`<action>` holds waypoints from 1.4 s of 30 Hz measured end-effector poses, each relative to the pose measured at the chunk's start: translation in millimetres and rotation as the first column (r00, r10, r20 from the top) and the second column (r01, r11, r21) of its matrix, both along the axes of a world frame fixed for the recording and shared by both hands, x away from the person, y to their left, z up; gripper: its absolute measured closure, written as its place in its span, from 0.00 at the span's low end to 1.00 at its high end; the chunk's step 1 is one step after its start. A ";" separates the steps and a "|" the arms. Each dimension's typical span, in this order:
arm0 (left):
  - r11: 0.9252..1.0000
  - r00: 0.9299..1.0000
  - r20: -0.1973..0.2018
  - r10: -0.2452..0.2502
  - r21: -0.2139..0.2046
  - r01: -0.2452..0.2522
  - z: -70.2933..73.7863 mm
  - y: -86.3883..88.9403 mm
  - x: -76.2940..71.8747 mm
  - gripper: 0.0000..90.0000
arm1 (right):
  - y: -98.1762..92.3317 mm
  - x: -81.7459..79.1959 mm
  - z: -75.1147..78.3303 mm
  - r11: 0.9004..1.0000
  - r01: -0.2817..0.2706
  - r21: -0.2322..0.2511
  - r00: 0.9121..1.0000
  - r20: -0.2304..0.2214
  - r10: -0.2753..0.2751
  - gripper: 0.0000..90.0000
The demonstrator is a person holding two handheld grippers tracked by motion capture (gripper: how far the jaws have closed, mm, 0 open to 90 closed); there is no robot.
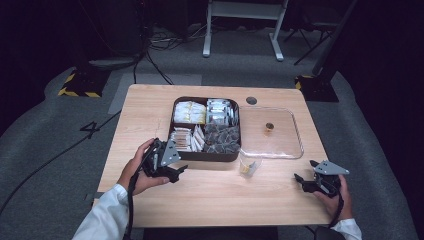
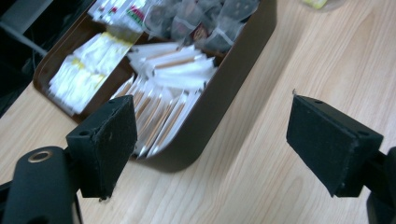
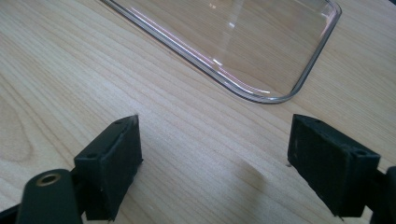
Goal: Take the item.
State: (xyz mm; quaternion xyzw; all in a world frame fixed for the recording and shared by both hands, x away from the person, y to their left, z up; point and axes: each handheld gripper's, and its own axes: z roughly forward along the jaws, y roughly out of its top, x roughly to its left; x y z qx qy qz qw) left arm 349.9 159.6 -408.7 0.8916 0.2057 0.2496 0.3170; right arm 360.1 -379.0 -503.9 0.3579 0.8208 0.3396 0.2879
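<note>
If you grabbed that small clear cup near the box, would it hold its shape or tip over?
The cup looks thin and see-through, so it would probably flex or crumple under a firm squeeze. It holds just a little yellow something, so it is likely light and might slide or tip if nudged on the smooth table.

a lab or studio space: black curtains (image 1: 45, 30), grey carpet (image 1: 45, 150), hazard-taped stand bases (image 1: 80, 85), floor cables (image 1: 155, 55)
</note>
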 end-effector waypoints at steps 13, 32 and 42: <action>0.993 0.991 -0.061 0.116 0.019 -0.115 -32.2 44.5 -2.6 0.19 | 0.1 -0.3 0.0 1.000 0.001 -0.003 1.000 0.002 -0.001 0.20; 0.972 0.954 -0.196 0.226 -0.022 -0.235 -82.1 89.3 -7.3 0.21 | 0.5 -0.6 -0.2 1.000 -0.001 -0.006 1.000 0.009 0.001 0.20; 0.949 0.936 -0.283 0.207 -0.173 -0.262 -95.9 114.3 -10.9 0.20 | 0.4 -0.7 -0.2 1.000 -0.001 -0.005 1.000 0.006 0.001 0.20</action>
